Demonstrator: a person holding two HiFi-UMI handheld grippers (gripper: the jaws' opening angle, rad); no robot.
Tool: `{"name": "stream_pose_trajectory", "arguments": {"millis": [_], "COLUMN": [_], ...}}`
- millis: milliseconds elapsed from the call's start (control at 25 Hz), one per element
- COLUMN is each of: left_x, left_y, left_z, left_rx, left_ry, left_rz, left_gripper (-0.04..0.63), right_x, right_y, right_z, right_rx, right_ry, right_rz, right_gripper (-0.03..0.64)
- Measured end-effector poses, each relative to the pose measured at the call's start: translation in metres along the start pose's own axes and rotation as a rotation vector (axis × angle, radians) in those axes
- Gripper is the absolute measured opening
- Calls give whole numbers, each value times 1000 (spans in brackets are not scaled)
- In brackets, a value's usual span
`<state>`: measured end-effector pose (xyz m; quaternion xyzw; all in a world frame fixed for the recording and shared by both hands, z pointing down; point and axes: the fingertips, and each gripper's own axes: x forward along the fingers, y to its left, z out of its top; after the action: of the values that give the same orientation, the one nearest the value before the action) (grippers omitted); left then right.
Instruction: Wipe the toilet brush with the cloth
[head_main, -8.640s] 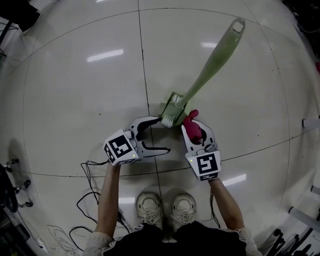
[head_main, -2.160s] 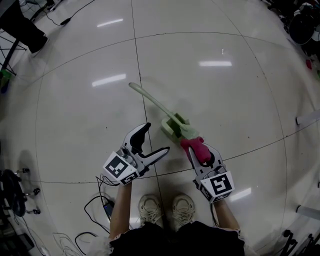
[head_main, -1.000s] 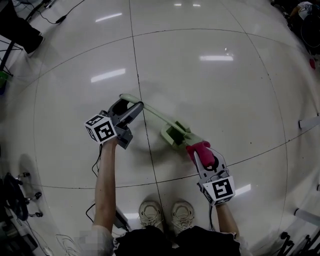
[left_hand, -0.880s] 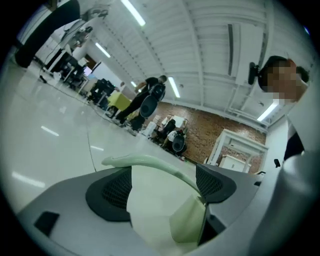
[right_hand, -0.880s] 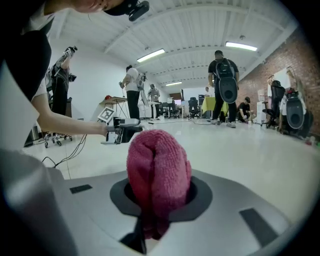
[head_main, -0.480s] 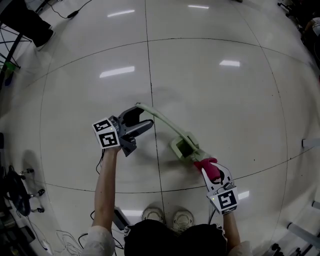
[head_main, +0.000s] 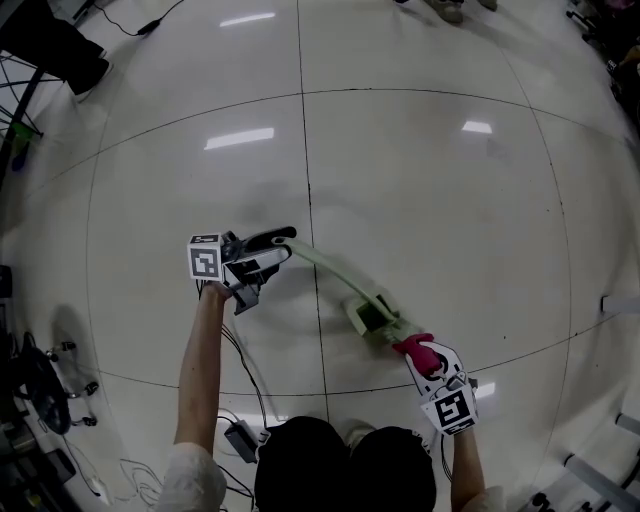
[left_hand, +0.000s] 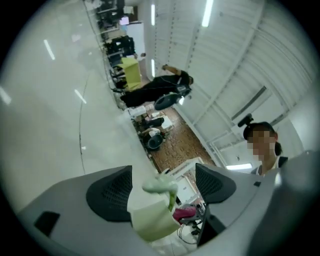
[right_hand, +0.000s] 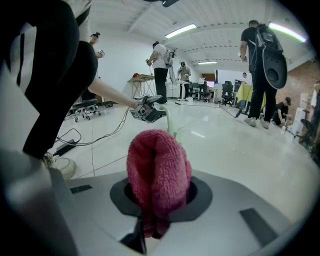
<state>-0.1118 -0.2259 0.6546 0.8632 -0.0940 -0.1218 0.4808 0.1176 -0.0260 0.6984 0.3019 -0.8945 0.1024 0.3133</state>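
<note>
The pale green toilet brush (head_main: 330, 272) slants from upper left to lower right, its head (head_main: 368, 315) nearest my right hand. My left gripper (head_main: 280, 246) is shut on the end of the handle, which shows between its pads in the left gripper view (left_hand: 159, 187). My right gripper (head_main: 420, 352) is shut on a pink cloth (head_main: 414, 346) that touches the brush just behind the head. In the right gripper view the bunched cloth (right_hand: 159, 172) fills the jaws, and the green handle (right_hand: 169, 122) runs up to the left gripper (right_hand: 146, 111).
Glossy white floor tiles (head_main: 430, 200) lie below. A cable (head_main: 240, 350) trails to a power adapter (head_main: 240, 440) near the person's feet. Dark equipment (head_main: 50, 50) stands at the top left. Several people (right_hand: 260, 65) and tables stand farther off in the room.
The left gripper, open beside the handle end half a second ago, has closed on it. The view has risen above the floor. The right gripper keeps the cloth at the brush head.
</note>
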Motion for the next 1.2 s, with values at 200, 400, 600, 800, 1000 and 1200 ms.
{"name": "stream_pose_trajectory", "arguments": {"millis": [200, 400, 600, 800, 1000, 1200], "left_x": [-3, -5, -3, 4, 8, 17], "left_y": [8, -1, -6, -19, -32, -75], "left_z": [9, -24, -38, -30, -27, -16], "left_rx": [-28, 23, 113, 189, 210, 332], "left_ry": [3, 193, 289, 215, 185, 146], "left_rz": [-23, -47, -51, -89, -106, -134], "left_gripper": [284, 285, 284, 140, 127, 120], "right_x": [1, 1, 4, 4, 1, -8], "right_y": [-8, -12, -13, -10, -16, -24], "right_z": [1, -1, 0, 1, 2, 7], "right_rx": [13, 33, 23, 23, 23, 55], "right_ry": [5, 4, 7, 11, 17, 16], "right_rz": [-13, -10, -21, -29, -55, -97], "right_gripper": [69, 69, 69, 69, 69, 69]}}
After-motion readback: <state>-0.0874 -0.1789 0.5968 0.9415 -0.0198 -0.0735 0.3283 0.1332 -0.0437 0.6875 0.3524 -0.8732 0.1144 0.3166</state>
